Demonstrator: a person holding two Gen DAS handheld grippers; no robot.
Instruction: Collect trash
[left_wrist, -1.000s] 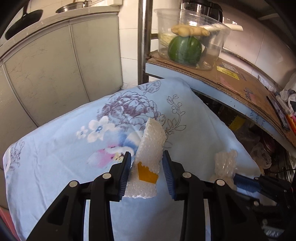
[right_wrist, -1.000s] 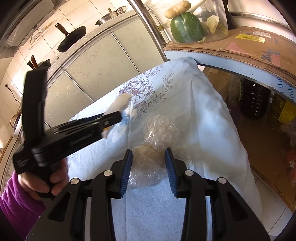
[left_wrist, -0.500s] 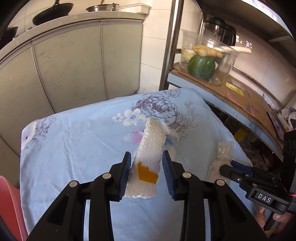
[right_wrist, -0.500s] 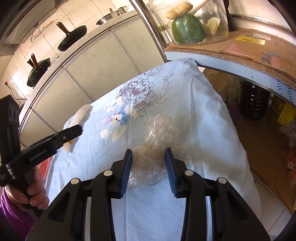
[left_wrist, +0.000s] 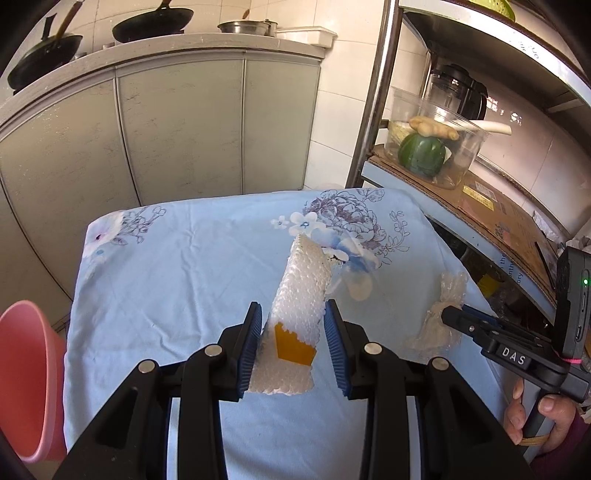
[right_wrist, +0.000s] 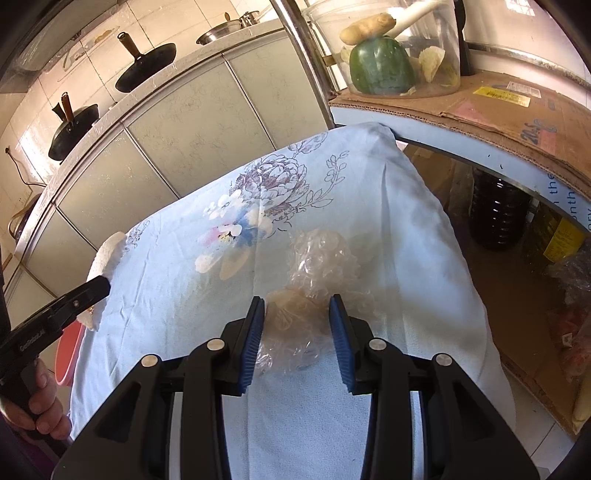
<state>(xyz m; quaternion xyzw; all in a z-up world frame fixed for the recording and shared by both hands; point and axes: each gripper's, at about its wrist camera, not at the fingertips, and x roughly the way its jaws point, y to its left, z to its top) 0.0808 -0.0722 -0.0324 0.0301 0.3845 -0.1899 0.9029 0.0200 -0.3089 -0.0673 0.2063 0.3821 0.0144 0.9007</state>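
Pink bin (left_wrist: 26, 384): at the far left of the left wrist view, below the table's left edge; only its rim and part of its wall show.
Left tongs (left_wrist: 293, 349): closed on the foam strip, with both blue pads pressed to its sides, held above the cloth.
Foam strip (left_wrist: 297, 314): white and bumpy, with 1 orange patch near its lower end; it stands tilted between the pads and its top leans away from the camera. In the right wrist view it shows at the left edge of the table, above the bin's rim.
Table (left_wrist: 177, 273): covered by a light blue cloth with a purple and pink flower print toward its far right corner.
Cabinet doors (left_wrist: 177, 133): pale grey, behind the table, under a counter carrying 2 dark pans and some metal pots.
Right tongs (right_wrist: 297, 345): closed on the bubble wrap, 1 pad at each side of the wad.
Bubble wrap (right_wrist: 314, 288): clear and crumpled, lying on the cloth right of the flower print; its near end sits between the pads and its far end spreads out past them.
Shelf (right_wrist: 480, 110): to the right of the table, lined with cardboard.
Clear tub (left_wrist: 436, 144): on the shelf, holding a green pepper and a piece of ginger.
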